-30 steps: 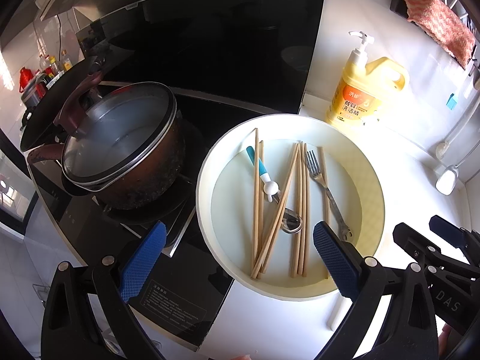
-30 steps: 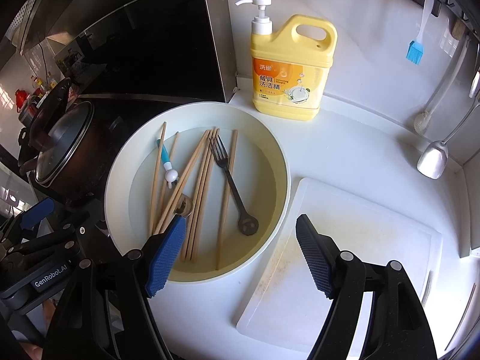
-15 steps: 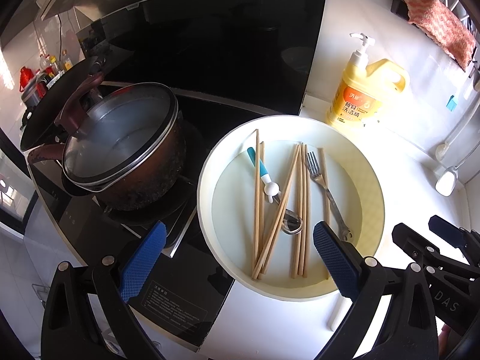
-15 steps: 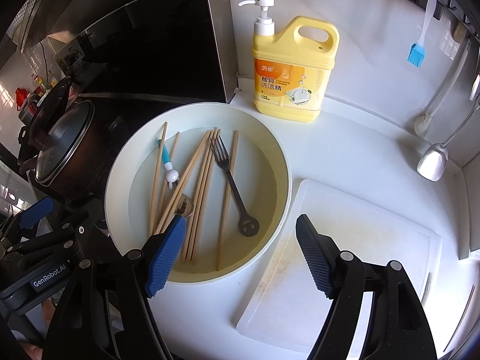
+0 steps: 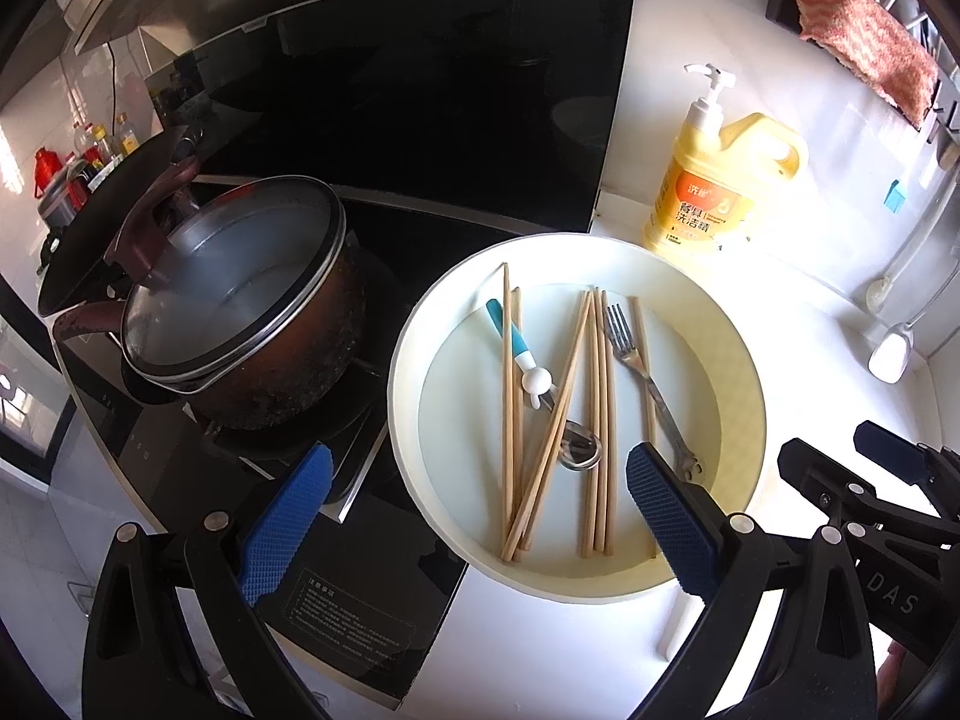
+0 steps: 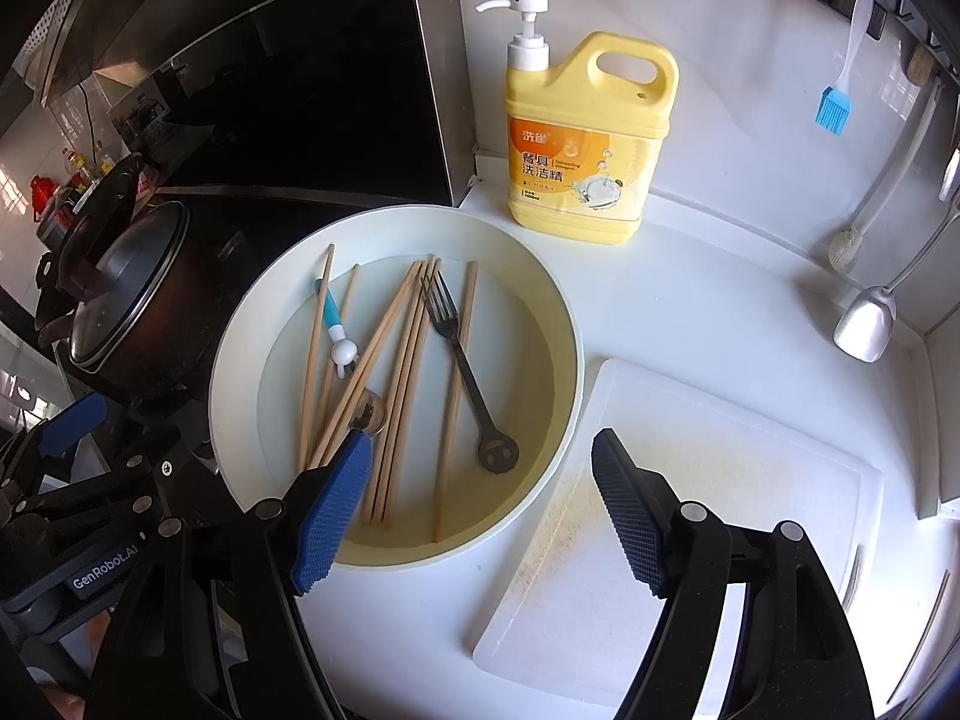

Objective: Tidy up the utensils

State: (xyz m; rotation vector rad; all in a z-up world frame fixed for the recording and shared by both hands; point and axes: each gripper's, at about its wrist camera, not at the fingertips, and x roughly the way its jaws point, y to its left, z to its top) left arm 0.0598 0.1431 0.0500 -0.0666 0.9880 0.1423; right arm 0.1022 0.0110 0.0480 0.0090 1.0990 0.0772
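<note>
beside the stove (image 5: 252, 516), a white counter (image 6: 708, 312) bears a basin (image 6: 240, 360) of chopsticks (image 6: 408, 360).

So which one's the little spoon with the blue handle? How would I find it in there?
Start at the big round white basin in front of the yellow detergent jug. Among the wooden chopsticks on the pot side lies the small spoon. It alone has a blue-and-white handle with a round white knob; the fork is plain metal.
</note>
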